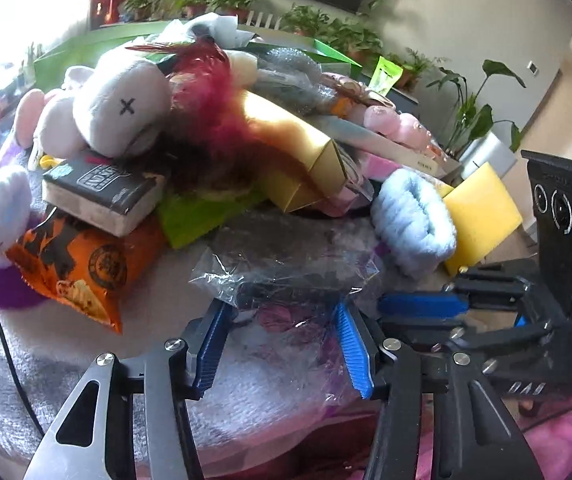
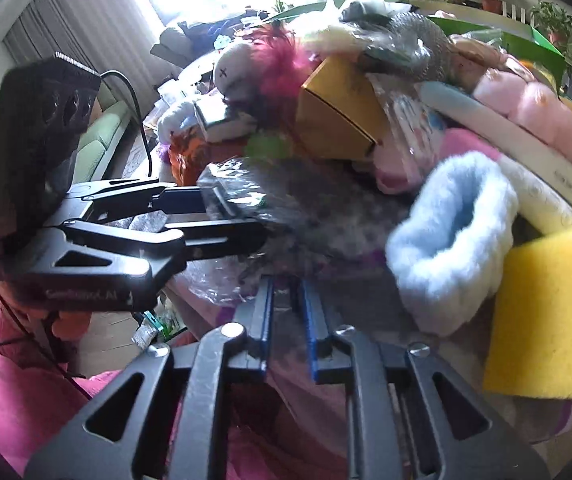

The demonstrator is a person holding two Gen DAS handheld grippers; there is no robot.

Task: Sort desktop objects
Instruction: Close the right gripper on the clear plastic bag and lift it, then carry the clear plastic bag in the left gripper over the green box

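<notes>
Left wrist view: the left gripper (image 1: 282, 312) has its blue fingers (image 1: 212, 344) on either side of a clear plastic bag (image 1: 286, 276) with something dark inside, lying at the near edge of the grey-cloth surface (image 1: 46, 364). The pads look to be against the bag's sides, but whether they actually press it I cannot tell — the crinkled film hides the contact. Just beside it, the right gripper (image 1: 421, 306) comes in from the right.

In the right wrist view the right gripper (image 2: 287, 292) shows its fingers slightly spread, a narrow gap between them with film in it, the pads apparently clear of it. Behind the bag lies the pile — a grey plush toy (image 1: 122, 108), an orange snack packet (image 1: 82, 272), a yellow box (image 1: 301, 152), a light blue fluffy roll (image 1: 413, 224) and a yellow sponge (image 1: 481, 216).
</notes>
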